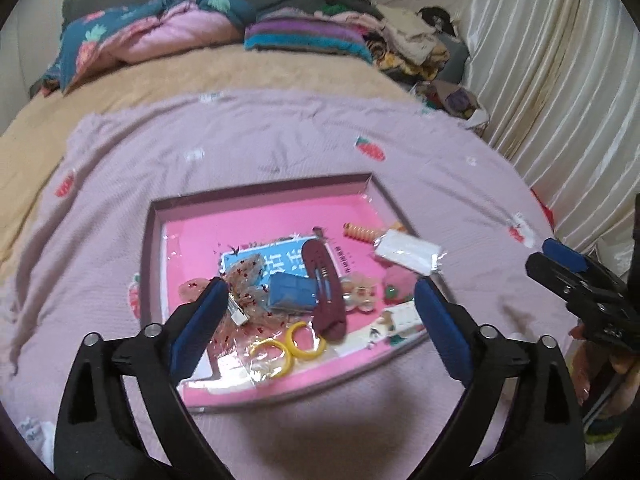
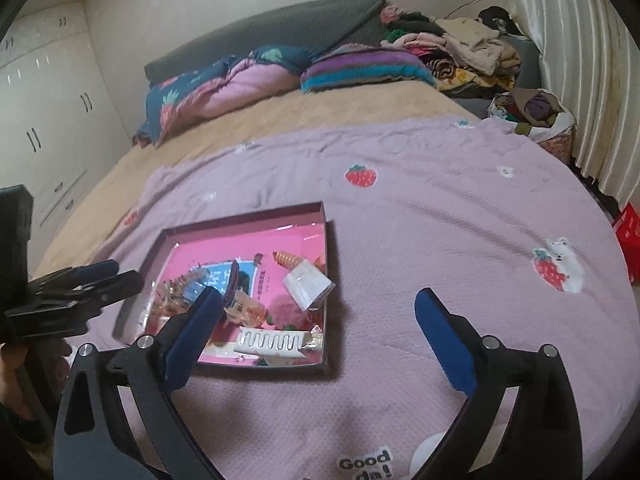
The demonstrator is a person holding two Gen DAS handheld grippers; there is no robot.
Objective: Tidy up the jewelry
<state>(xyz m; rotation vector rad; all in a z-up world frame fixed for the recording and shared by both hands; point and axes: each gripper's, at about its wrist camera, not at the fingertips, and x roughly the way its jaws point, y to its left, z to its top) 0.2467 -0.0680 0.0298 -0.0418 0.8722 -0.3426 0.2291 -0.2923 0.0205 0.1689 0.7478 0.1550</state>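
A bed point(image 2: 280, 120) stands between white wardrobes point(image 2: 48, 92) and pale curtains point(image 2: 580, 60).

A bed point(image 2: 280, 128) covered by a tan blanket point(image 2: 132, 160), with a lilac strawberry-print quilt point(image 2: 420, 216) spread over it. A shallow pink-lined tray point(image 2: 246, 218) lies on the quilt at 9 o'clock. Pillows point(image 2: 224, 84) and folded clothes point(image 2: 460, 48) pile up towards 12 o'clock.
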